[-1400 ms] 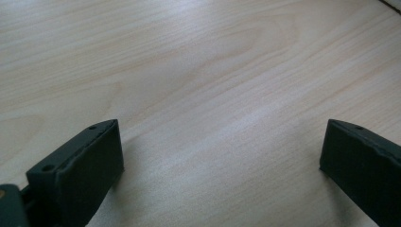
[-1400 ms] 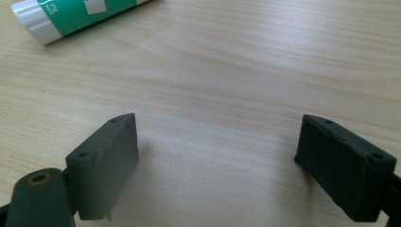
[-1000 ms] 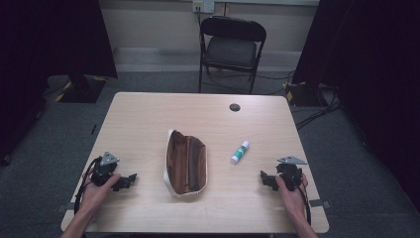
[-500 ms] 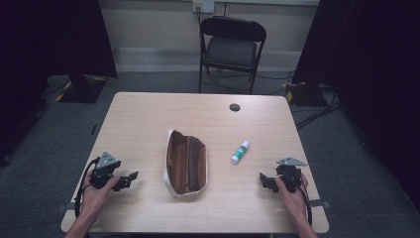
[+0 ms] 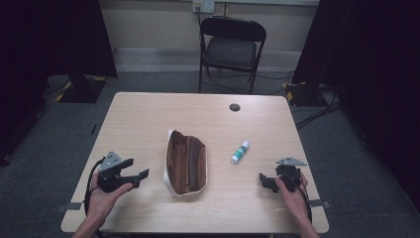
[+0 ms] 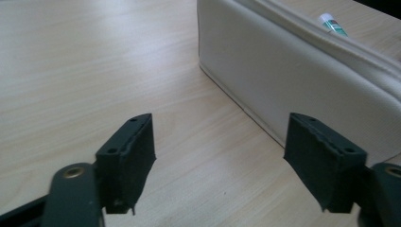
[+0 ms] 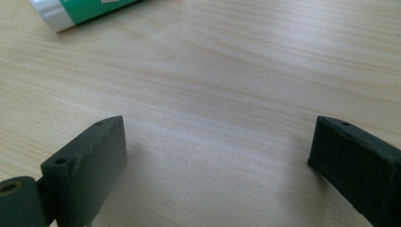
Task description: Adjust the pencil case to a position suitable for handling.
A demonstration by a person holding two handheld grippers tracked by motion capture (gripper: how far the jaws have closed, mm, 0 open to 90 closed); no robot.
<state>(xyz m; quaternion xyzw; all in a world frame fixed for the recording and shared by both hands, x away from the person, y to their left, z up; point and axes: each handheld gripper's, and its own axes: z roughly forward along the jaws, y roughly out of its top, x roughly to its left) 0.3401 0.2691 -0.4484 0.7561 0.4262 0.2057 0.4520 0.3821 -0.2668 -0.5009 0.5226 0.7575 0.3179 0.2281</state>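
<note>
the left gripper (image 5: 130, 177) near the tabletop's (image 5: 148, 119) front-left corner has just been closing its fingers, empty, just beside the open pouch (image 5: 186, 162) at mid-tabletop. the right gripper's (image 5: 264, 180) fingers stand wide, empty, near the glue stick (image 5: 240, 152).

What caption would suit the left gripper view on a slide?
Open hand-held gripper above a wooden table, facing the cream pencil case; a glue stick peeks beyond.

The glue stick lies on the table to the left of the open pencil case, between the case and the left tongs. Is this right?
Not quite. The glue stick lies on the table to the right of the open pencil case, between the case and the right tongs. The high view shows it.
</note>
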